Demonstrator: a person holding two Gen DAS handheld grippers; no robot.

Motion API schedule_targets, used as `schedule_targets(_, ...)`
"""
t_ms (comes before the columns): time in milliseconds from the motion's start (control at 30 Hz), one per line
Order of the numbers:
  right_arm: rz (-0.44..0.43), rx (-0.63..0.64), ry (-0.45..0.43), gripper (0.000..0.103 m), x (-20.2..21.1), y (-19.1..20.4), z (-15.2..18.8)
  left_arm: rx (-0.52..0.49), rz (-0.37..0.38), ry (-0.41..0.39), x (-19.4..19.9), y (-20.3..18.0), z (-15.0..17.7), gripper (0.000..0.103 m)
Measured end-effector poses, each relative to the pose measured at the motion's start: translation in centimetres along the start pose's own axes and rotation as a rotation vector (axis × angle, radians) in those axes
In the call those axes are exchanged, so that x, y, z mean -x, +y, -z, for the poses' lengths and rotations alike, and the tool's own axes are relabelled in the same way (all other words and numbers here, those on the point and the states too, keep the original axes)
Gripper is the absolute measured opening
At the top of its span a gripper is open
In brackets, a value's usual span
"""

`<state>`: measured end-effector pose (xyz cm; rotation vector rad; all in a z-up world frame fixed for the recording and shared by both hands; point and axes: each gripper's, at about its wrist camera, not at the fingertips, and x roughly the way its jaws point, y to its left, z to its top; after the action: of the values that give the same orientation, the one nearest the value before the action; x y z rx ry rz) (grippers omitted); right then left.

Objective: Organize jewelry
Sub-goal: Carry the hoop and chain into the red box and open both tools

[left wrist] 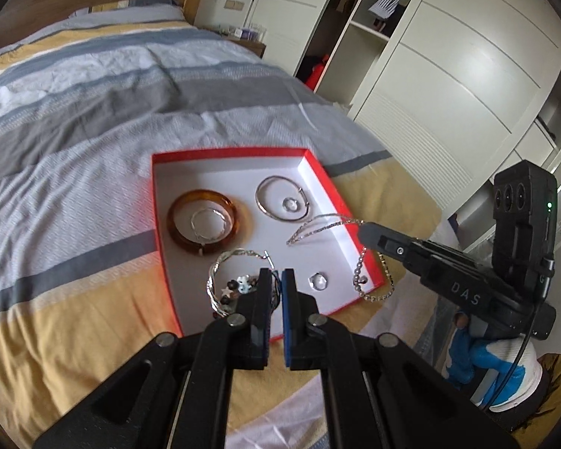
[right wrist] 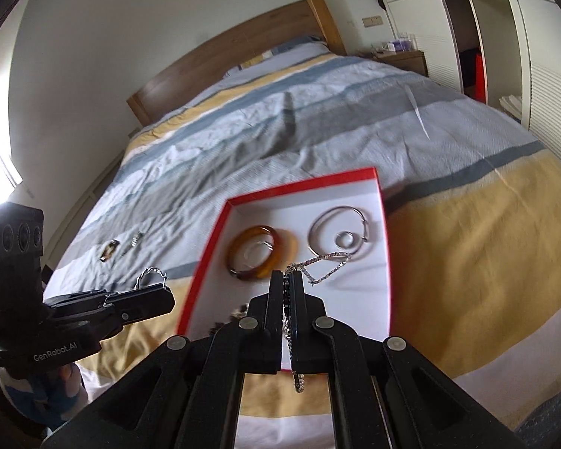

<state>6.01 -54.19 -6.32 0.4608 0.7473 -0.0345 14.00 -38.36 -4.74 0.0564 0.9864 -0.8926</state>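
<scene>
Two black handheld grippers, gloved hand

Left gripper (left wrist: 276, 280): blue pads, silver pivot screws, "GenRobot.AI" on side. Right gripper (left wrist: 366, 230): "DAS" lettering, three-lens cam block w/ green LED, black cable. Hand (left wrist: 497, 370) in white/blue glove.

Both wrist views tilt down over the bed (left wrist: 93, 112), close above the red box (right wrist: 205, 258) (shared); each catches the other's gripper.

Red box (left wrist: 319, 172) open-topped, far half bare, bangles (left wrist: 205, 220) mid-floor (w/ rings inside), bedspread (left wrist: 74, 142) beyond clear
</scene>
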Motion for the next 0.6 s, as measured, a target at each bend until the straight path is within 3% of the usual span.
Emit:
schedule_targets(267,0.042,0.005,0.052,0.003,-3.5,-2.5,0.7,0.034,-0.014,0.083,-5.1,1.3,0.6,0.004)
schedule_targets(600,0.056,0.007,0.097,0.004,-5.0,-3.1,2.3,0.072,-0.03,0.121,-7.1,2.6,1.5,0.005)
